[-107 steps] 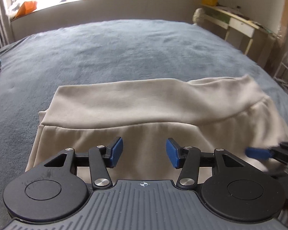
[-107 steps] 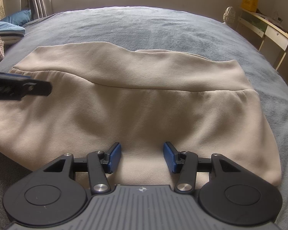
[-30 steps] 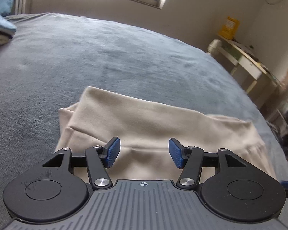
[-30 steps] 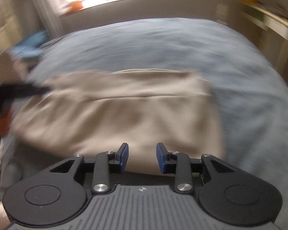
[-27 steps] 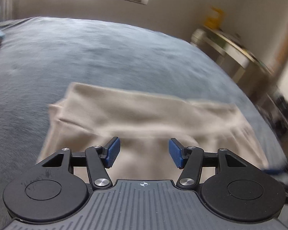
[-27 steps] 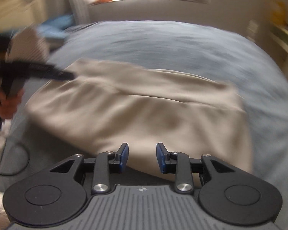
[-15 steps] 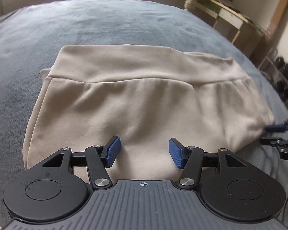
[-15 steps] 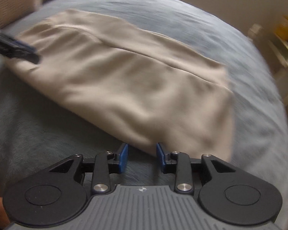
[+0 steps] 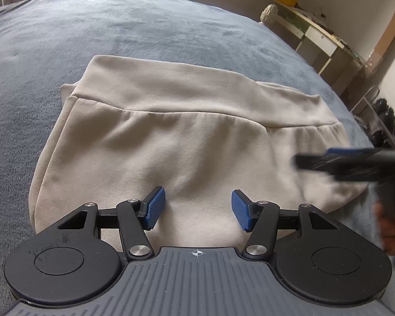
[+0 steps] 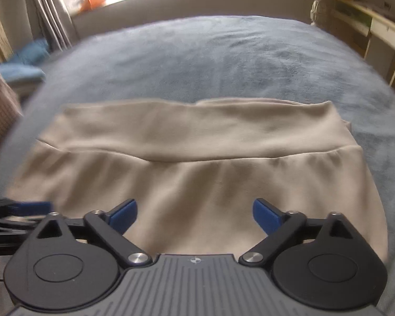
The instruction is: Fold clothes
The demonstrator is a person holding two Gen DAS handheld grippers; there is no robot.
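1. Your right gripper [image 10: 194, 214] now stands wide, with nothing between its pads; half a second ago they were narrow and at the cloth's near edge. It has let go or given up that pinch.
2. Your left gripper [image 9: 197, 209] is moderately wide too and holds nothing, much as it was a second ago. It hovers low over the near edge of the garment [image 9: 176, 142].
3. The beige garment lies flat on the grey bed cover [image 9: 144, 26], waistband at 12 o'clock, doubled body running back to 6 o'clock under both tools. A second layer peeks out at 10 o'clock in the left view.
4. In the left view your right gripper shows blurred at 3 o'clock, so it seems to be moving, though I can't say which way.
5. For the task: the cloth sits as a tidy rectangle. That fits either a fold just laid down or a fresh grip being lined up for another.
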